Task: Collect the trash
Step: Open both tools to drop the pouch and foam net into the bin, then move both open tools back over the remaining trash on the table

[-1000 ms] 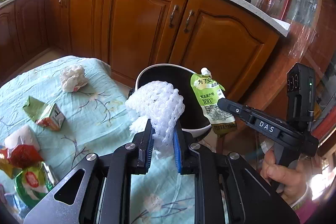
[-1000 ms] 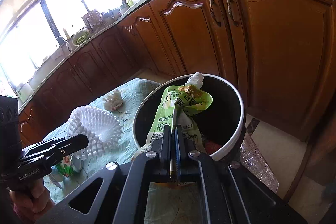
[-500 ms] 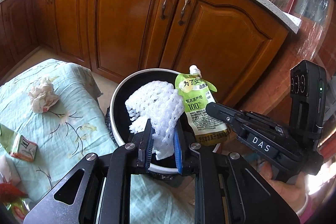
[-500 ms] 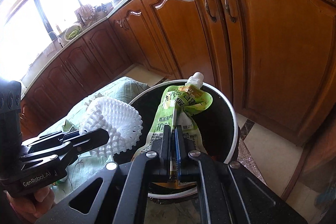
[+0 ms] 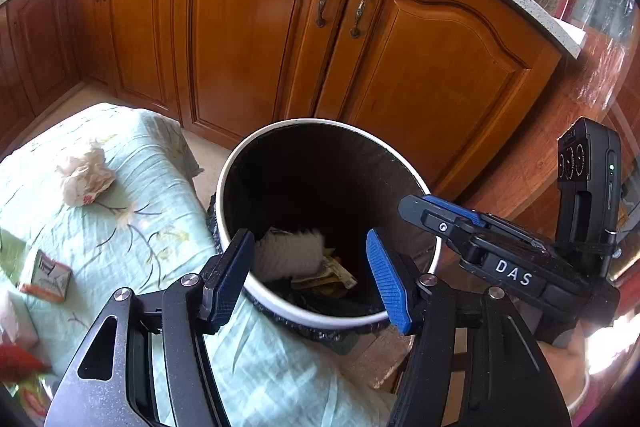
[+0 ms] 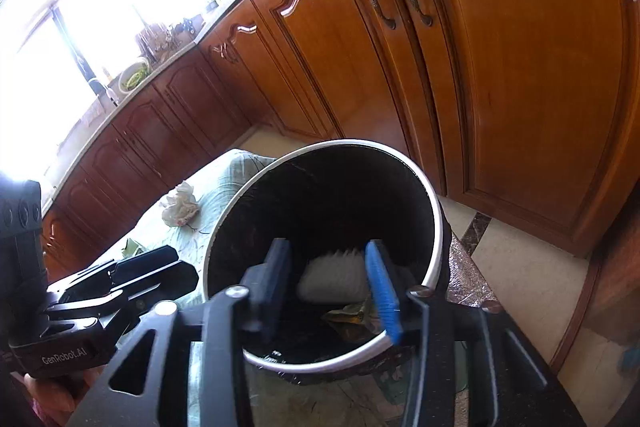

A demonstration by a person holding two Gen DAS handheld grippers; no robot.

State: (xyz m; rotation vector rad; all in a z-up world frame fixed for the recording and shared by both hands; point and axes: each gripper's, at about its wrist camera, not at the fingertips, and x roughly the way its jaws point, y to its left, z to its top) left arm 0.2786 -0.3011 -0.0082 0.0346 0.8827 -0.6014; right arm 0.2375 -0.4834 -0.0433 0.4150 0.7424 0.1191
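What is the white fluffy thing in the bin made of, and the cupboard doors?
The white thing in the bin looks like soft foam netting, the kind wrapped around fruit; it is blurred, but faint ribs show. The cupboard doors look like wood with a glossy varnish: reddish-brown, with carved panels and bright shine lines. Their handles look like dull aged metal.

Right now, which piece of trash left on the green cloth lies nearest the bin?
The crumpled paper ball. It sits closest to the bin; the small carton and the red wrapper lie farther away.
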